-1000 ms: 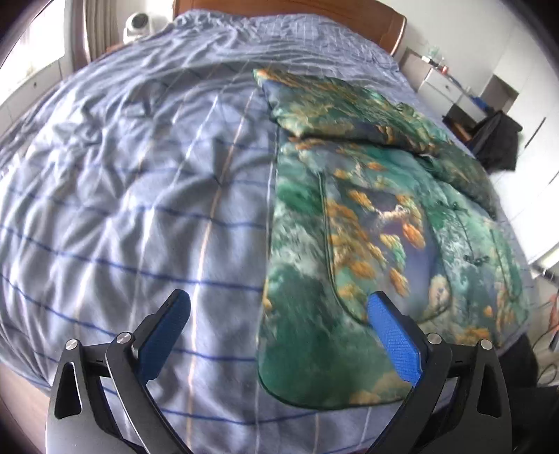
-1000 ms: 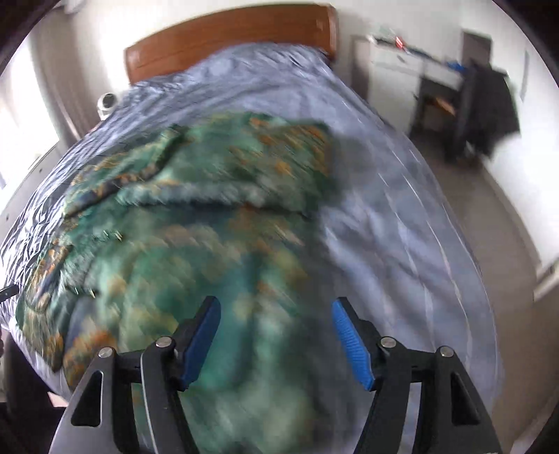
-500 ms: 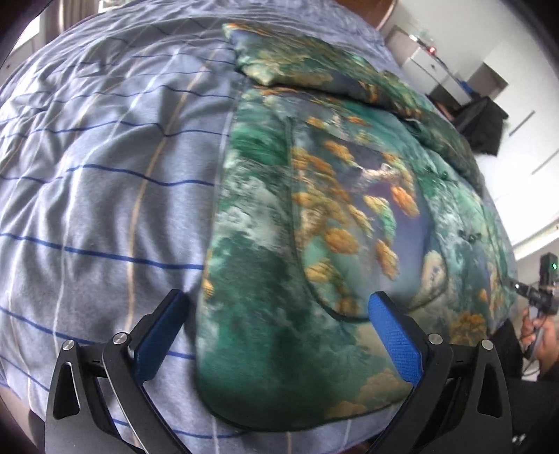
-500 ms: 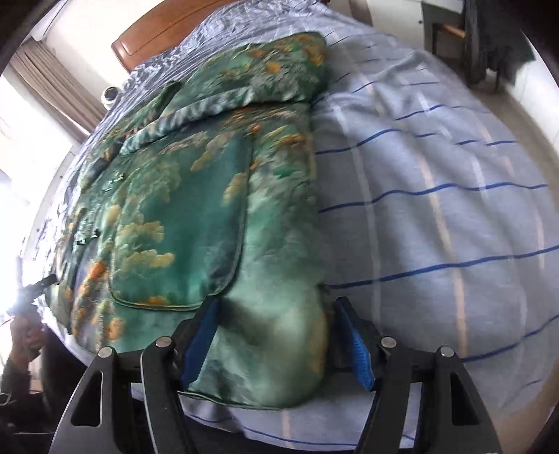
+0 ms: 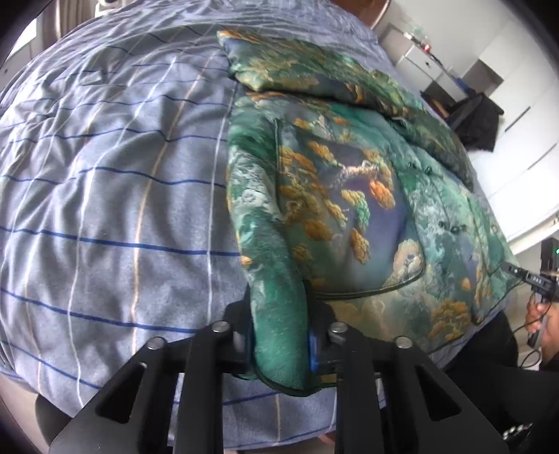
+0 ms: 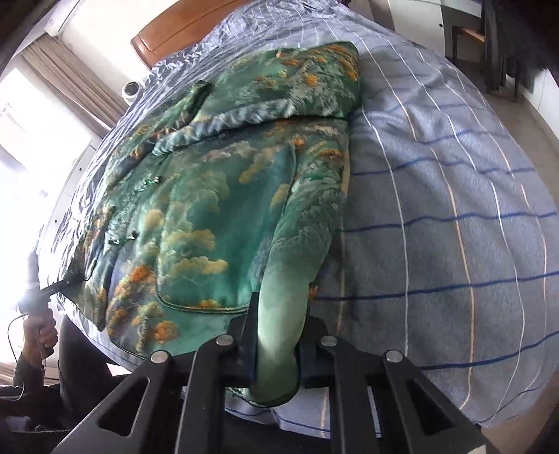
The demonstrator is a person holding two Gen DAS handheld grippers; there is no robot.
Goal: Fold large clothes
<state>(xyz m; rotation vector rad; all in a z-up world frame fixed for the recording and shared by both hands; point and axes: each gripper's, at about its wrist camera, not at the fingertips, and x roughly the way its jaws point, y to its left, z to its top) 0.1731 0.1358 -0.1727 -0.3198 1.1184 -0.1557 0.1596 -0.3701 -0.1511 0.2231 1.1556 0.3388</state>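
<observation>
A green padded jacket (image 5: 349, 195) with orange and gold print lies flat on the bed, sleeves folded across its top; it also shows in the right wrist view (image 6: 227, 195). My left gripper (image 5: 279, 345) is shut on the jacket's near left hem corner. My right gripper (image 6: 277, 356) is shut on the near right hem corner. Both corners bunch up between the jaws at the foot edge of the bed.
The bed has a blue-grey striped duvet (image 5: 104, 195), also seen in the right wrist view (image 6: 454, 209), and a wooden headboard (image 6: 181, 31) at the far end. A white desk (image 5: 429, 66) and dark chair (image 5: 478, 118) stand beside the bed. A curtained window (image 6: 52, 97) is opposite.
Both grippers moved down to the jacket's hem and closed on its two near corners. They were open above the jacket before.
</observation>
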